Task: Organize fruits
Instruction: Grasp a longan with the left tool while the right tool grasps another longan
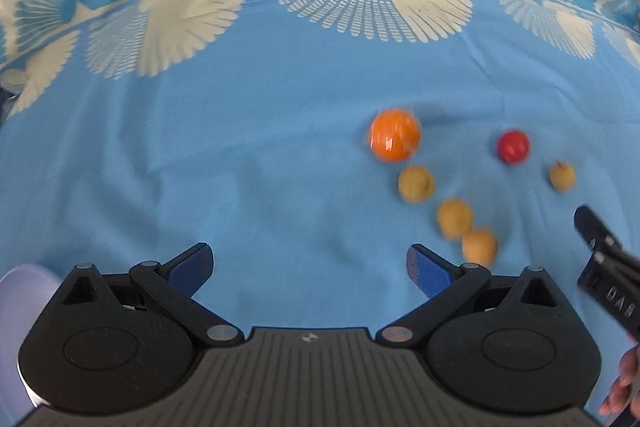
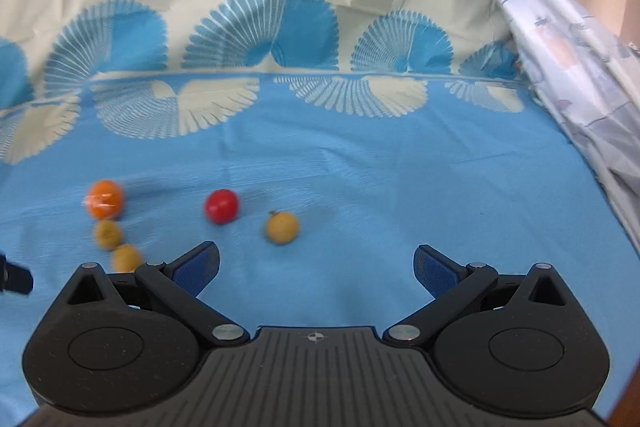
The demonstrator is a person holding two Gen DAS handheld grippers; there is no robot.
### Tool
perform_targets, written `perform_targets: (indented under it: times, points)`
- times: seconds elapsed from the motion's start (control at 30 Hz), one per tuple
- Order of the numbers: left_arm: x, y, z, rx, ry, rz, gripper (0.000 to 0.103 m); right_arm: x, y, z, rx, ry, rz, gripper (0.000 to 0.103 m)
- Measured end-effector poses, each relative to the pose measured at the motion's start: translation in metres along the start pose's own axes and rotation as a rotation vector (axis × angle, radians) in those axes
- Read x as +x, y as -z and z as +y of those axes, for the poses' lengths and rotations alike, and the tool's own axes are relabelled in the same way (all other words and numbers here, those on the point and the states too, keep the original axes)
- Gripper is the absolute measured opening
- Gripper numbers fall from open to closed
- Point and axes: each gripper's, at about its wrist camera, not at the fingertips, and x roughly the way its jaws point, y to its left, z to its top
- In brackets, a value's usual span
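The left gripper [image 1: 310, 267] hangs over bare blue cloth with its jaws spread wide and nothing between them; the right gripper [image 2: 316, 267] is likewise spread and empty, low above the bedsheet [image 2: 400, 179]; the fruits lie loose on the sheet ahead of both, to the right of the left gripper and to the left of the right one

For the step in hand, which I judge to be the first pick, the lone yellow fruit with a stem [image 2: 282, 227] looks the easiest target for the right gripper, since it sits just ahead of the left finger, apart from the rest; bring the jaws down either side of its widest part and close gently, because a round fruit on soft cloth may roll or sink; the clustered ones are riskier, as a finger could nudge a neighbour

Counted: one orange fruit in a shiny wrap [image 1: 395, 135], one small red fruit [image 1: 513, 146], likely a cherry tomato, and four small yellow-brown fruits, three [image 1: 455, 218] in a slanting line below the orange and the stemmed one off to the right; no bowl or tray shows in either view
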Motion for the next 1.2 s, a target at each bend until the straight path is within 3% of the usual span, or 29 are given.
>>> perform_targets:
  times: [0.2, 0.3, 0.47, 1.03, 1.1, 1.17, 1.2]
  points:
    - [0.034, -0.032, -0.02, -0.029, 0.021, 0.027, 0.103, 0.053, 0.001, 0.009, -0.001, -0.019, 0.046, 0.102]
    - [0.045, -0.037, -0.029, -0.032, 0.072, 0.044, 0.103, 0.067, 0.006, 0.016, -0.005, -0.026, 0.043, 0.102]
    - [0.06, -0.037, -0.042, -0.003, 0.05, 0.065, 0.103, 0.069, 0.011, 0.017, -0.012, -0.039, -0.008, 0.102]
    - [0.058, -0.039, -0.037, -0.003, 0.05, 0.061, 0.102, 0.069, 0.012, 0.016, -0.004, -0.044, -0.016, 0.102]
    - [0.056, -0.039, -0.037, -0.009, 0.048, 0.056, 0.097, 0.069, 0.012, 0.016, -0.005, -0.044, -0.016, 0.102]
    - [0.052, -0.04, -0.038, -0.003, 0.047, 0.034, 0.082, 0.069, 0.012, 0.016, -0.004, -0.044, -0.016, 0.102]
    - [0.047, -0.04, -0.038, 0.003, 0.054, 0.019, 0.062, 0.069, 0.012, 0.016, -0.004, -0.044, -0.016, 0.102]
